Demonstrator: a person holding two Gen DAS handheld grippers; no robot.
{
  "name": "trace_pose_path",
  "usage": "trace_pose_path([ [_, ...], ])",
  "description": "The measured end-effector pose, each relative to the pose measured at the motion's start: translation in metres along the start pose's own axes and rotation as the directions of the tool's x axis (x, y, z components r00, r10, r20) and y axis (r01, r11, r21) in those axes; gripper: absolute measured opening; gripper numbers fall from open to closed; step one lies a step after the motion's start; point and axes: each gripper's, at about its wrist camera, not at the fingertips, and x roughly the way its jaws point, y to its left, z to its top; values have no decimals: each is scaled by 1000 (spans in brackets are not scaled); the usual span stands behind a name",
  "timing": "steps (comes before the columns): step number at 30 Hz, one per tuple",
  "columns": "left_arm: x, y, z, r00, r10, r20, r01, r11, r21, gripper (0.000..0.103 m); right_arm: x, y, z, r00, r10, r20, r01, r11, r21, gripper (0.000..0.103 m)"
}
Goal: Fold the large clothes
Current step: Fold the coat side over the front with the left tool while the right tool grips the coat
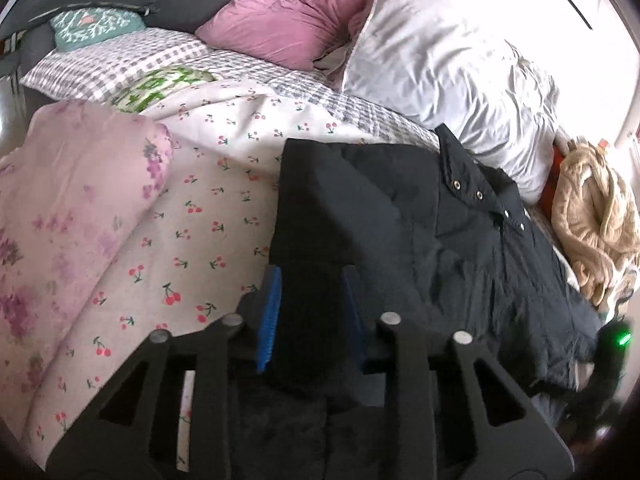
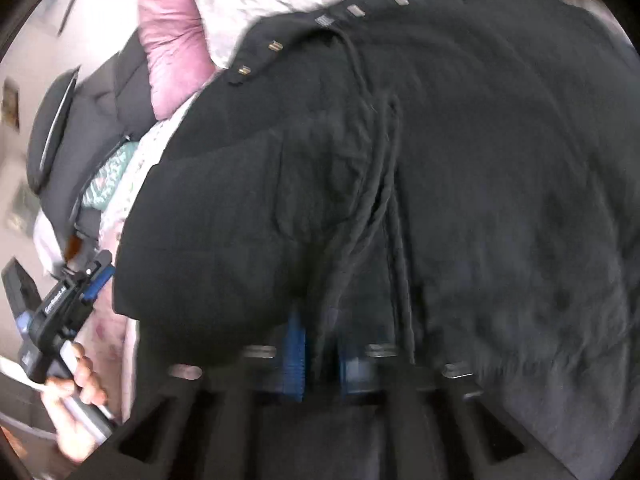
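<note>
Both grippers pinch cloth: left gripper [image 1: 310,312] clamps a thick folded edge of the black jacket [image 1: 460,240], right gripper [image 2: 320,356] nips its hem. Jacket sprawls across the bed's near edge on the cherry-print sheet [image 1: 208,216]; soft, bulky, floppy, best held by seams.

Coats: one, black [image 1: 460,248], spread on the bed
Snaps on its collar edge: four show in the left wrist view [image 1: 478,195]
Grippers: two, left [image 1: 310,312] and right [image 2: 320,354]
Blue pads: two on each gripper [image 1: 267,320]
Hands: one in sight [image 2: 76,396], holding the left gripper's handle
Pink pillows: one [image 1: 304,12]
White duvets: one [image 1: 452,76]
Teal cushions: one [image 1: 94,24]
Cherry-print sheets: one [image 1: 192,216]
Beige blankets: one, heaped [image 1: 596,220]
</note>
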Motion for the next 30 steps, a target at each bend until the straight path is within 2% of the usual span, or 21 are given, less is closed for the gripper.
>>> trace_pose_path([
  [2, 4, -3, -2, 999, -41, 6, 41, 999, 10, 24, -25, 15, 10, 994, -2, 113, 10, 998, -69, 10],
  [4, 10, -10, -8, 996, -85, -2, 85, 996, 25, 24, -53, 26, 18, 971, -28, 238, 63, 988, -142, 10],
  [6, 24, -18, -13, 998, -55, -42, 57, 996, 61, 24, -64, 28, 22, 945, -103, 311, 167, 968, -185, 10],
  [7, 34, -22, -20, 997, -24, -76, 30, 996, 86, 23, -60, 23, 24, 942, -143, 304, 208, 959, -193, 11],
  [8, 41, -24, -24, 995, -2, -99, 12, 995, 99, 23, -52, 14, 26, 950, -163, 268, 217, 958, -187, 11],
  [10, 52, -27, -34, 993, 36, -117, -22, 992, 125, 23, -24, -10, 25, 967, -206, 150, 228, 962, -152, 13],
  [11, 53, -29, -36, 993, 45, -106, -31, 990, 136, 23, -9, -19, 21, 966, -239, 97, 252, 955, -154, 14],
  [12, 52, -31, -35, 993, 53, -105, -37, 989, 143, 23, 6, -28, 15, 959, -278, 54, 283, 944, -170, 19],
  [13, 50, -33, -35, 992, 59, -110, -43, 989, 144, 23, 14, -35, 10, 956, -291, 43, 294, 938, -183, 26],
  [14, 48, -33, -34, 991, 61, -115, -45, 990, 137, 23, 12, -39, 6, 959, -276, 59, 283, 941, -184, 29],
  [15, 46, -34, -33, 991, 59, -122, -44, 991, 124, 24, 7, -42, 7, 958, -280, 63, 287, 943, -170, 37],
  [16, 44, -34, -31, 990, 60, -131, -45, 992, 117, 26, 2, -45, 7, 955, -293, 54, 298, 942, -152, 52],
  [17, 41, -35, -29, 988, 60, -145, -45, 993, 106, 32, -7, -49, 9, 955, -293, 39, 296, 946, -130, 57],
  [19, 34, -37, -25, 984, 53, -169, -43, 997, 64, 53, -31, -59, 12, 963, -265, 53, 269, 959, -91, 64],
  [20, 27, -40, -21, 982, 56, -178, -50, 998, 41, 71, -42, -63, 15, 963, -262, 66, 266, 961, -76, 68],
  [21, 24, -42, -19, 982, 60, -182, -55, 998, 32, 79, -59, -71, 17, 961, -263, 87, 268, 962, -52, 77],
  [22, 17, -46, -16, 981, 61, -183, -57, 998, 26, 80, -78, -80, 18, 957, -267, 113, 271, 962, -23, 82],
  [27, -8, -63, -11, 968, 114, -224, -104, 993, 55, 89, -160, -142, 25, 934, -307, 183, 288, 950, 122, 85],
  [30, -24, -68, -17, 964, 113, -242, -102, 993, 56, 98, -206, -197, 23, 914, -354, 198, 300, 919, 258, 85],
])
